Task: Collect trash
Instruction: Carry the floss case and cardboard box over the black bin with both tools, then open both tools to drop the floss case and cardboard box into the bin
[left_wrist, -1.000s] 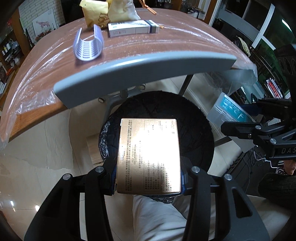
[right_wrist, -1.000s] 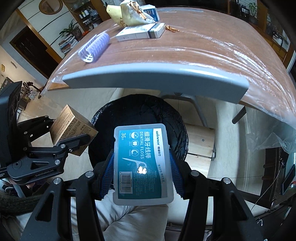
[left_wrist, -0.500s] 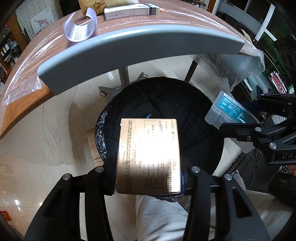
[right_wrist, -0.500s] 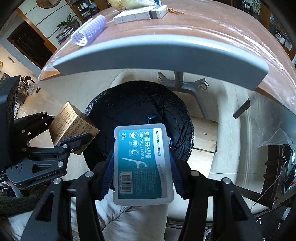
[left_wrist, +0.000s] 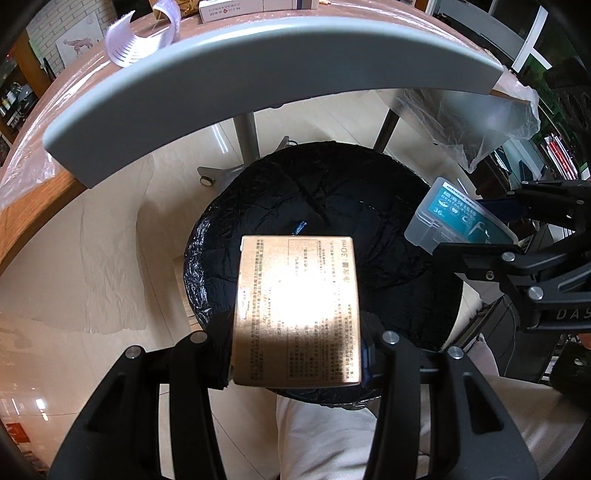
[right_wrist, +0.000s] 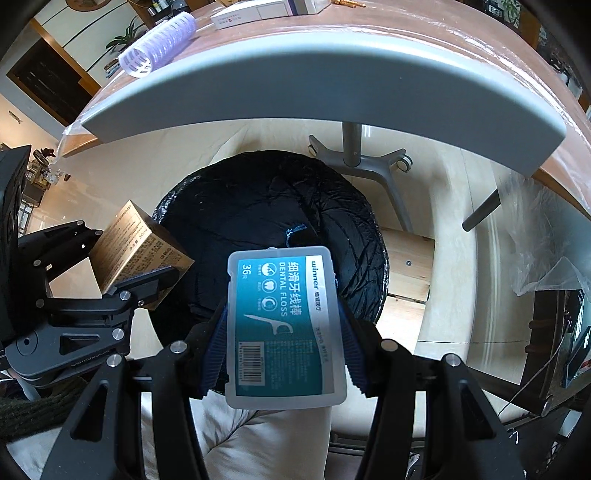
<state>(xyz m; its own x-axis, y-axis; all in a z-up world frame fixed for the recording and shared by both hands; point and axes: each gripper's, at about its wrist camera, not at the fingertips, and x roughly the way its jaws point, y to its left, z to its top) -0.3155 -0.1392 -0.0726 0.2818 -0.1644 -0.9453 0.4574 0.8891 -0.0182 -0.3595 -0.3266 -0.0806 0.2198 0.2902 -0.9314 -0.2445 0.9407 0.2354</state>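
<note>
**A:** Status?

**B:** I'm at the drop step. Left gripper (left_wrist: 295, 354) is clamped on the gold carton (left_wrist: 297, 310), jaws narrow and pressing its two sides. Right gripper (right_wrist: 282, 354) is closed the same way on the dental floss box (right_wrist: 282, 325). Both point steeply down over the black-lined bin (right_wrist: 258, 206).

**A:** Are they actually over the opening?

**B:** In the left wrist view the carton sits above the near part of the liner. In the right wrist view the floss box overlaps the near rim. Fisheye, so I can't swear either is fully inside the rim line.

**A:** Next?

**B:** I'd nudge both a little further over the centre, then open the jaws and let the items fall. The grippers sit near each other, so I'd keep them apart on release.

**A:** Anything left?

**B:** Yes. Hair roller (right_wrist: 159, 48) and a white box (right_wrist: 255, 11) are on the table (right_wrist: 424, 40) beyond the grey chair back (right_wrist: 314, 96).
</note>
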